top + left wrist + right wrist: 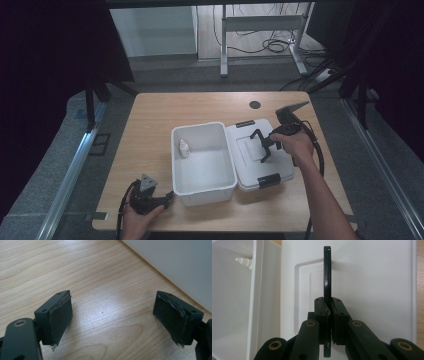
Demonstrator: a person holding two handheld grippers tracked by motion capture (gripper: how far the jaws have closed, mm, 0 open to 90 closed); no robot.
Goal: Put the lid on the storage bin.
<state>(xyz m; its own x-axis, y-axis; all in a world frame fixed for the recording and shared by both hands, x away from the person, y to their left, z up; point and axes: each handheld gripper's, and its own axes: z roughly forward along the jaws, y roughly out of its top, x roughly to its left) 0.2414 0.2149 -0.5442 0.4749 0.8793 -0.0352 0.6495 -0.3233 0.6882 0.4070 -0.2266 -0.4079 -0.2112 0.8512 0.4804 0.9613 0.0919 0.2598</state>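
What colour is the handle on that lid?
Black handle on the white lid; the right gripper view shows it best.

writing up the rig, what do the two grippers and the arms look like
Both the left gripper and right gripper are matte black, with brass-coloured pivot pins and worn dark pads. Each carries a grey three-cornered plate and trails a black cable. Forearms are bare, no sleeves visible.
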